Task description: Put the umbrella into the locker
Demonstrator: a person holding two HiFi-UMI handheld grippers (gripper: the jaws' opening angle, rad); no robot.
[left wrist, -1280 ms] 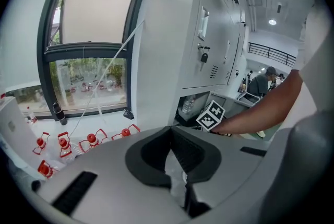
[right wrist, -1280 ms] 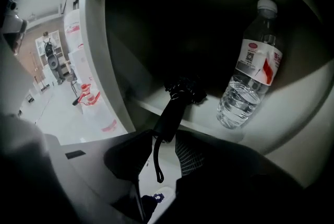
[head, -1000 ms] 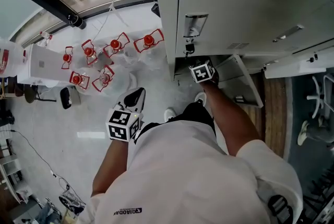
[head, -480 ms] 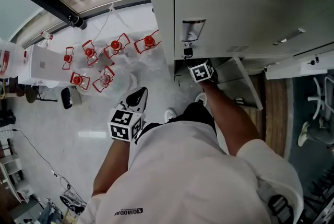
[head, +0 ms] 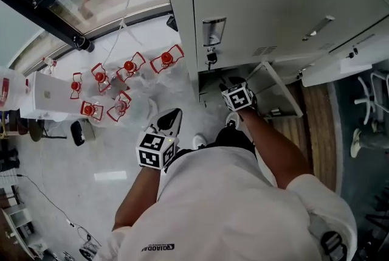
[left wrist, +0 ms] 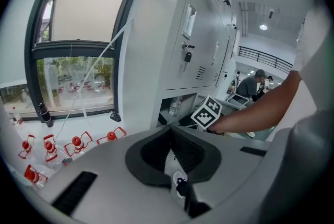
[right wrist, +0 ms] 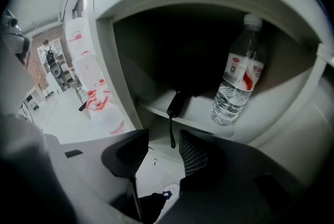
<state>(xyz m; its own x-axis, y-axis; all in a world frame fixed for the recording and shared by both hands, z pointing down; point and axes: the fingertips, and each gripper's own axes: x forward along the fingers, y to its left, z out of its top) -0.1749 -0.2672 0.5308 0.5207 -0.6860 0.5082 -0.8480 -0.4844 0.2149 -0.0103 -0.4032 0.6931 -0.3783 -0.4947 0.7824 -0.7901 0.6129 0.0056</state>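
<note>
The black umbrella [right wrist: 176,104] lies on the shelf inside the open locker compartment [right wrist: 156,40], its handle toward me and its strap hanging over the shelf edge. My right gripper [right wrist: 163,142] is just outside the opening and below the handle. Its jaws have just been opening and now stand apart with nothing between them. In the head view the right gripper [head: 228,82] sits at the compartment's mouth, beside the swung-out door [head: 276,86]. My left gripper [head: 171,121] hangs over the floor to the left of the lockers [head: 267,4], with its pads [left wrist: 185,152] together and holding nothing.
A clear water bottle [right wrist: 239,74] with a red label stands on the same shelf, right of the umbrella. Red-capped bottle packs [head: 124,68] lie on the floor by the window. A white table [head: 45,95] is at far left. A person [left wrist: 254,82] sits in the distance.
My right gripper has drawn back a little from the locker opening toward me. The left gripper has shifted slightly to the right.
</note>
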